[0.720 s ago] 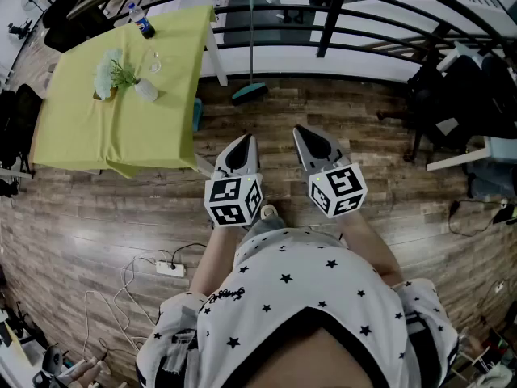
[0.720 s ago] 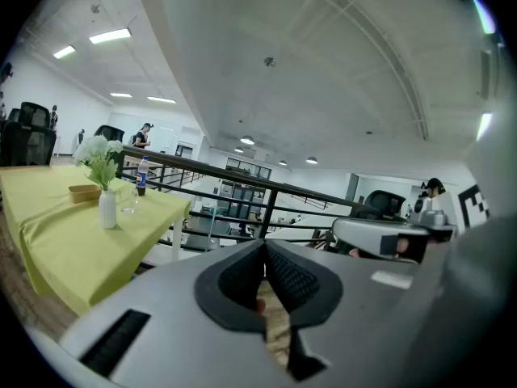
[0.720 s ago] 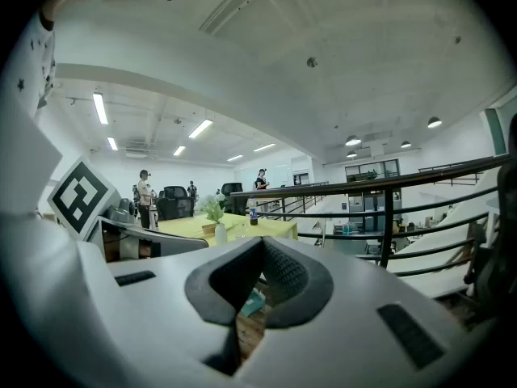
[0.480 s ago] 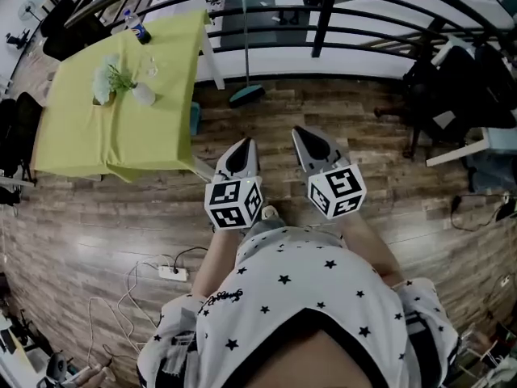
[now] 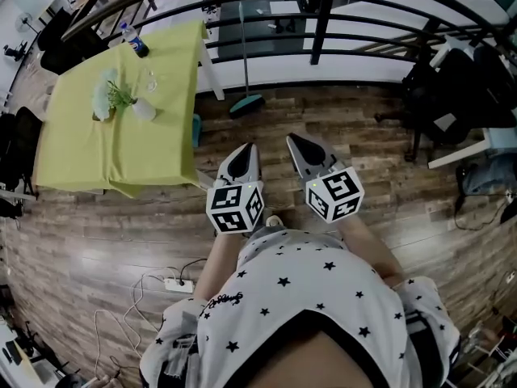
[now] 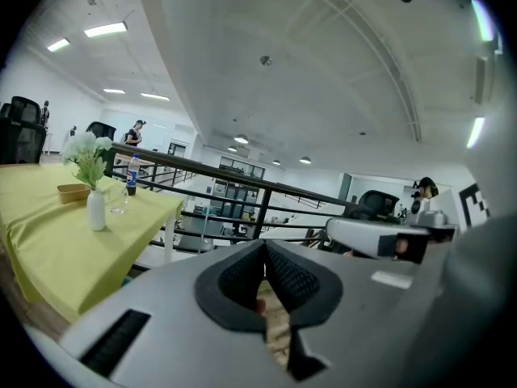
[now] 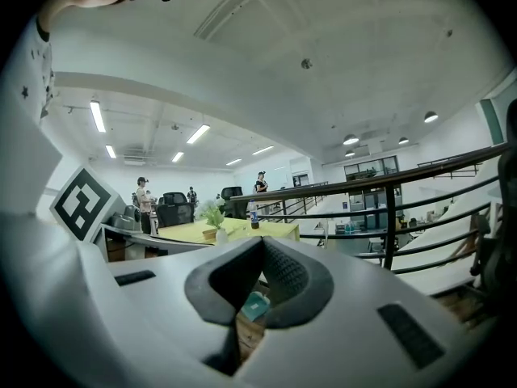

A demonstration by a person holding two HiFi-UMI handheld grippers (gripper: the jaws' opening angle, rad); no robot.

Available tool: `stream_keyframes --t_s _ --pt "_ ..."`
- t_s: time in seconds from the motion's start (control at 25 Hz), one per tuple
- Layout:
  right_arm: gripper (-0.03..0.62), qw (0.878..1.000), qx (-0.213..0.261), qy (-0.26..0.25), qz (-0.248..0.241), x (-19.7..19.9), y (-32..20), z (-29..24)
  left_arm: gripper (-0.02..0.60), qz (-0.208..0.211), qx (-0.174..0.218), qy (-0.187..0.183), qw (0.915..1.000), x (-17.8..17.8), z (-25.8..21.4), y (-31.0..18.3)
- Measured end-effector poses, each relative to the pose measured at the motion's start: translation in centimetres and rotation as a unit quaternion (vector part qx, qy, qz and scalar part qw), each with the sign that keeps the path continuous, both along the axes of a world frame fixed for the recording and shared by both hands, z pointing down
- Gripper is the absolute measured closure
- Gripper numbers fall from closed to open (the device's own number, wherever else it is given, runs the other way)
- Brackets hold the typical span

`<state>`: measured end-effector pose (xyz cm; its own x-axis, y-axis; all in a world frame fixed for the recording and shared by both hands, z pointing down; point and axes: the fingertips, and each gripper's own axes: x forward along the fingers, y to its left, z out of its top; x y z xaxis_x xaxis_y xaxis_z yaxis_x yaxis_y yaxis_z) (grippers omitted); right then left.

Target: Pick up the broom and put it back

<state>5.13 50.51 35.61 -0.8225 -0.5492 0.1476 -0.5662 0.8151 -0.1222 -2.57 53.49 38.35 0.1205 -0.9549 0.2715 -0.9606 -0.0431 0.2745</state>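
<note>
Head view: one broom (image 5: pixel 243 63) stands nearly upright against the railing (image 5: pixel 321 23). Its teal head rests on the floor at the railing's foot, and its thin handle, the long axis, runs up across the bars. One table (image 5: pixel 97 148) with a yellow cloth stands along the railing to the broom's left. The two grippers are held level, well back from the railing. The left gripper (image 5: pixel 246 146) points almost straight at the broom's head. The right gripper (image 5: pixel 292 139) sits off to the side, so the left looks nearer.

Left gripper view: the jaws are pressed together with nothing between them. The railing crosses ahead, and the table to its left bears one vase, one glass and one bottle.

Right gripper view: the jaws meet at the tips, empty. The broom's teal head shows through the gap beneath them, below the railing.
</note>
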Motion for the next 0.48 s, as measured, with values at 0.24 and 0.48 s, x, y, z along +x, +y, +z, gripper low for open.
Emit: stream_keyframes --t_s 0.24,0.48 --pt "0.600 1.000 -0.008 0.005 0.004 -1.8 -1.5 0.5 0.569 0.006 -0.003 -0.002 1.0000 -1.8 0.4 -1.4" --pt "0.600 1.000 -0.014 0.002 0.012 -3.0 -2.1 0.5 0.569 0.013 -0.007 -0.005 0.9999 -3.3 0.4 -2.1"
